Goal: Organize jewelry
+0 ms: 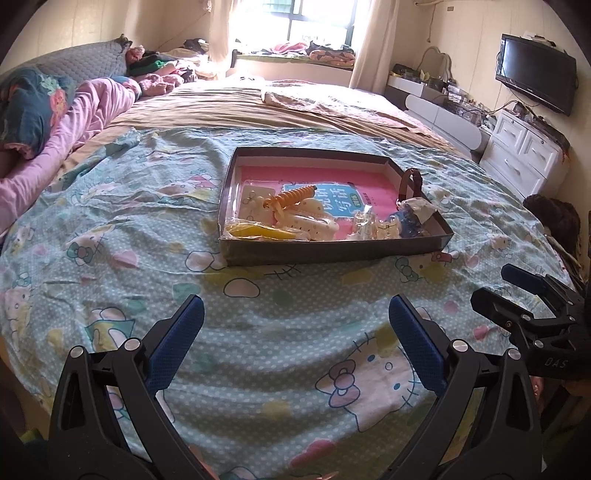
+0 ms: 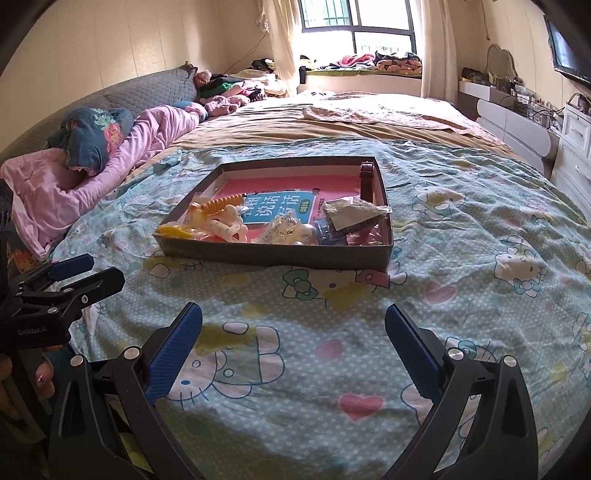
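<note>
Both grippers, left gripper (image 1: 295,332) and right gripper (image 2: 293,332), jaws wide, empty, over bedsheet (image 1: 258,332); approach tray (image 1: 332,251) low, pick single item.

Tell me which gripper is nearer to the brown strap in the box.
Right, probably. The brown strap leans on the box's right wall; the right gripper faces that side, while the left gripper sits further left. Both hover short of the box.

A bed (image 1: 110,236) under a cartoon-cat sheet (image 2: 461,236) carries a pink quilt (image 1: 81,122) and a blue floral pillow (image 2: 96,136) by the grey headboard (image 2: 147,88), with a bright window (image 2: 354,26), a wall television (image 1: 535,74) and white drawers (image 1: 524,155) beyond.
</note>
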Tool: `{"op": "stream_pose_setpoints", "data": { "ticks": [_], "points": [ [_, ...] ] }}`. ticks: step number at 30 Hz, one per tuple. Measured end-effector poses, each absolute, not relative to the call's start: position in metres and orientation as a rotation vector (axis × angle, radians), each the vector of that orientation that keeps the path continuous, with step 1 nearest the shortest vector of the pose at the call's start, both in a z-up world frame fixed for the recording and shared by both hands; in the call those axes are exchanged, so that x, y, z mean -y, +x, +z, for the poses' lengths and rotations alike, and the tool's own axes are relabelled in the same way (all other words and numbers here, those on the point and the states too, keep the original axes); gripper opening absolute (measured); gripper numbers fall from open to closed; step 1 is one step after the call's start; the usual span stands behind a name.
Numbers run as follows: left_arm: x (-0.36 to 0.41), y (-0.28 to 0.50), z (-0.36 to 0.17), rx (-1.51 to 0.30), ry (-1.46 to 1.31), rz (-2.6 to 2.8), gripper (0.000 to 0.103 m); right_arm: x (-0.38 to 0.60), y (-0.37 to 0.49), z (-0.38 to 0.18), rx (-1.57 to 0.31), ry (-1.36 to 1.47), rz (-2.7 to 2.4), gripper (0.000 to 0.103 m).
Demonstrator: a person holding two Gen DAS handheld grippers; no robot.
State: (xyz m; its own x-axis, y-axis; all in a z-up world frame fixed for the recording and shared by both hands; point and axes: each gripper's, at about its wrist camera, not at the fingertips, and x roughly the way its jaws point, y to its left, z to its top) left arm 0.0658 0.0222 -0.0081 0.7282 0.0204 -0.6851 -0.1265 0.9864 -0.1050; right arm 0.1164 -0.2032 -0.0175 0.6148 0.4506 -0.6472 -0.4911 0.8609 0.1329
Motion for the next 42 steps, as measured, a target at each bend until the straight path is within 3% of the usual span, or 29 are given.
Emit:
{"op": "stream_pose_setpoints", "data": {
  "ticks": [42],
  "points": [
    [-0.022, 0.062, 0.003, -0.730, -0.146, 0.096, 0.094, 0.203, 0.114, -0.014, -0.727, -0.057, 0.544, 0.099]
  ]
}}
